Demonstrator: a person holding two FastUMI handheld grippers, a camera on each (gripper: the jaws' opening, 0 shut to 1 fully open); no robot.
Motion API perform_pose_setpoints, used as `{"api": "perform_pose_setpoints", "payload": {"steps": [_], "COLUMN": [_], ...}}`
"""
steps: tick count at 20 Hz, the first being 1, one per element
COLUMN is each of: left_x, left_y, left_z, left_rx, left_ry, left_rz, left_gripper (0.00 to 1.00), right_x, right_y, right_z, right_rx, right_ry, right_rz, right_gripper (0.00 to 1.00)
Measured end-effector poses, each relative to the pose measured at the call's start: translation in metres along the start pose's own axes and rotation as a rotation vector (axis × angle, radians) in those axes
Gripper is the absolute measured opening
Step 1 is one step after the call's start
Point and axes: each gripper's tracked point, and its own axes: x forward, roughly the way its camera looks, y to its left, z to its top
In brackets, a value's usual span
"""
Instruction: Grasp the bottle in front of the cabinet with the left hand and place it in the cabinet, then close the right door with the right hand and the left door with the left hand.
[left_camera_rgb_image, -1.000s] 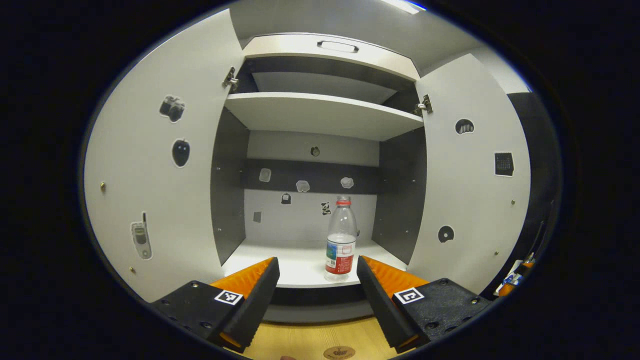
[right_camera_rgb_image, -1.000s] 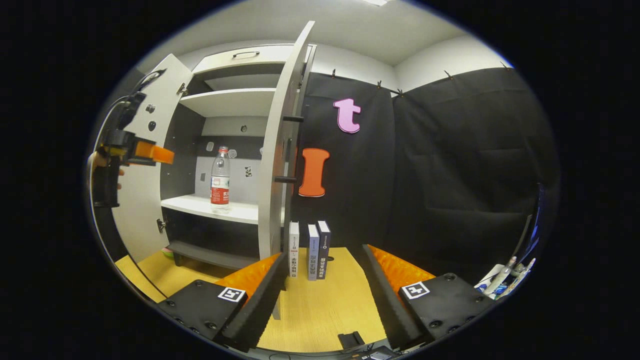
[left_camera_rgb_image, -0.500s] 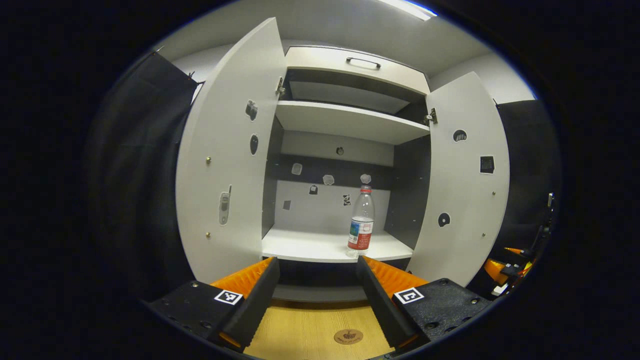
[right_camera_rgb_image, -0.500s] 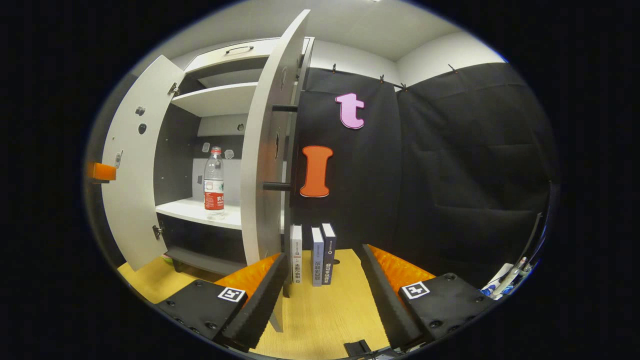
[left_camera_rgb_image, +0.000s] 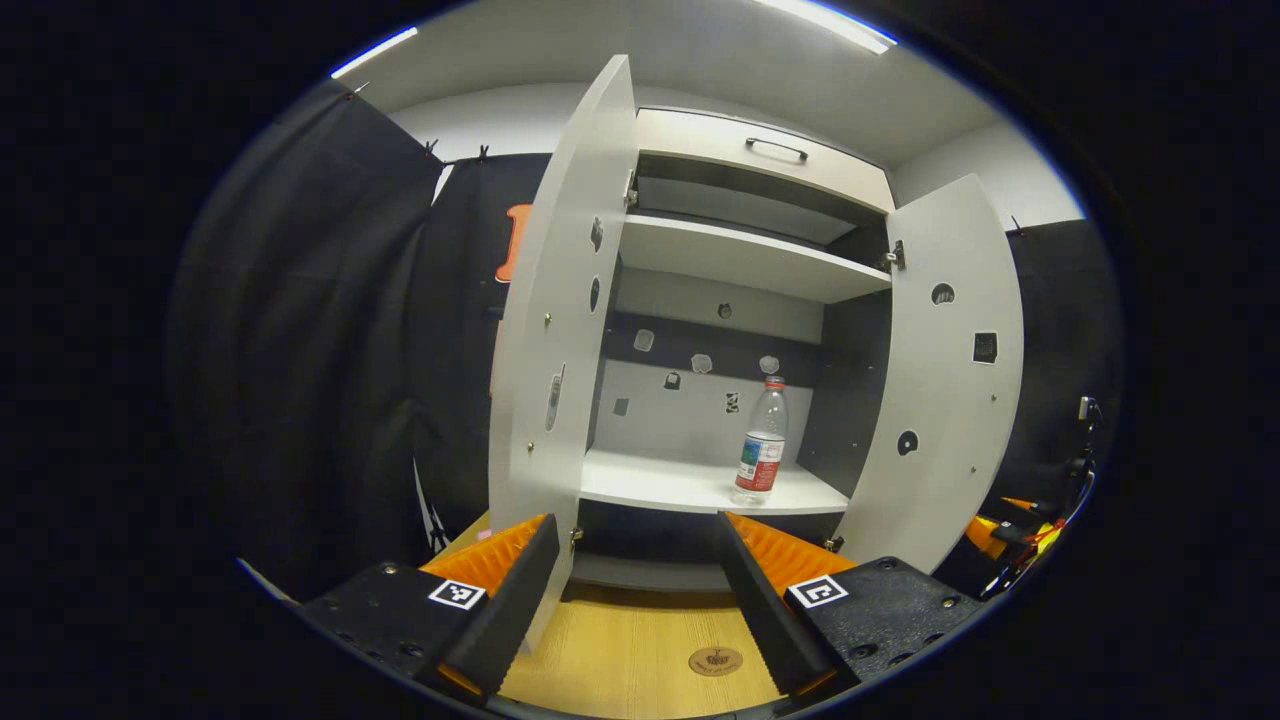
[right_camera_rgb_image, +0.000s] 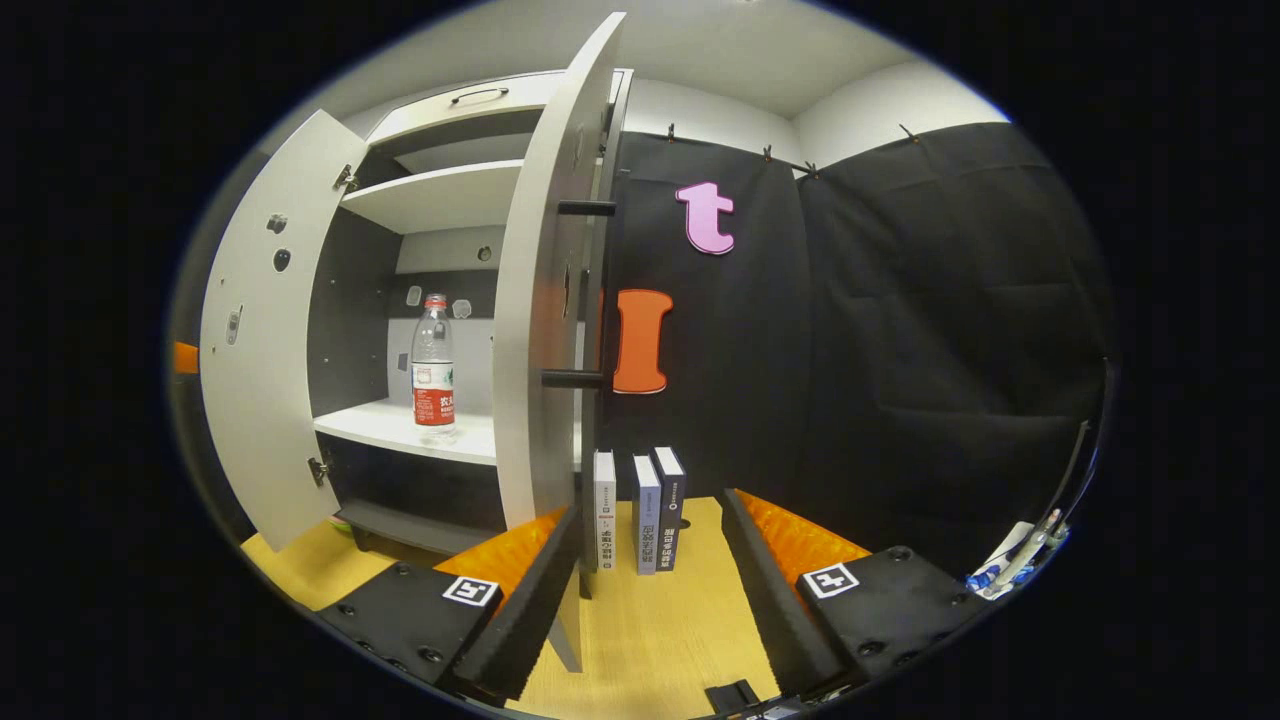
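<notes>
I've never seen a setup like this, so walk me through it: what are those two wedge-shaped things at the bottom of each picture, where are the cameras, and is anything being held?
Those wedges are fingers of two handheld grippers; a person carries one in each hand, each with its own camera looking forward. The left gripper and the right gripper are both open and hold nothing. Both face a cabinet with its left door and right door open. A bottle stands upright on the lower shelf. Three books stand on the wooden table beside it.

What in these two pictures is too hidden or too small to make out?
- Bottle label: too small in both views.
- Cabinet's upper compartment: dark, its depth lost behind the shelf edge, left gripper view.
- Book spines: print too small, right gripper view.
- Items at the far right: cut off by the edge.
</notes>
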Motion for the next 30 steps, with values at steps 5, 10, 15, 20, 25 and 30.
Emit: {"api": "perform_pose_setpoints", "payload": {"steps": [5, 10, 15, 20, 25, 30], "left_x": [-0.009, -0.011, -0.013, -0.016, -0.017, -0.017], "left_y": [0.016, 0.027, 0.039, 0.053, 0.068, 0.083], "left_z": [0.005, 0.006, 0.004, 0.005, 0.004, 0.005], "left_rx": [-0.01, -0.028, -0.029, -0.033, -0.039, -0.036], "left_ry": [-0.008, -0.012, -0.004, -0.008, -0.006, -0.017], "left_rz": [-0.011, -0.025, -0.022, -0.017, 0.006, 0.032], "left_gripper": [0.95, 0.95, 0.95, 0.95, 0.93, 0.95], "right_x": [-0.004, -0.008, -0.005, 0.003, 0.015, 0.03], "right_y": [0.01, 0.026, 0.069, 0.098, 0.113, 0.123], "right_z": [0.002, 0.005, 0.006, 0.007, 0.011, 0.012], "right_rx": [0.004, 0.022, 0.008, 0.019, 0.024, 0.029], "right_ry": [0.004, -0.003, -0.008, -0.01, -0.013, -0.014], "right_rz": [-0.017, -0.004, 0.075, 0.131, 0.153, 0.156], "right_gripper": [0.94, 0.94, 0.94, 0.94, 0.94, 0.94]}}
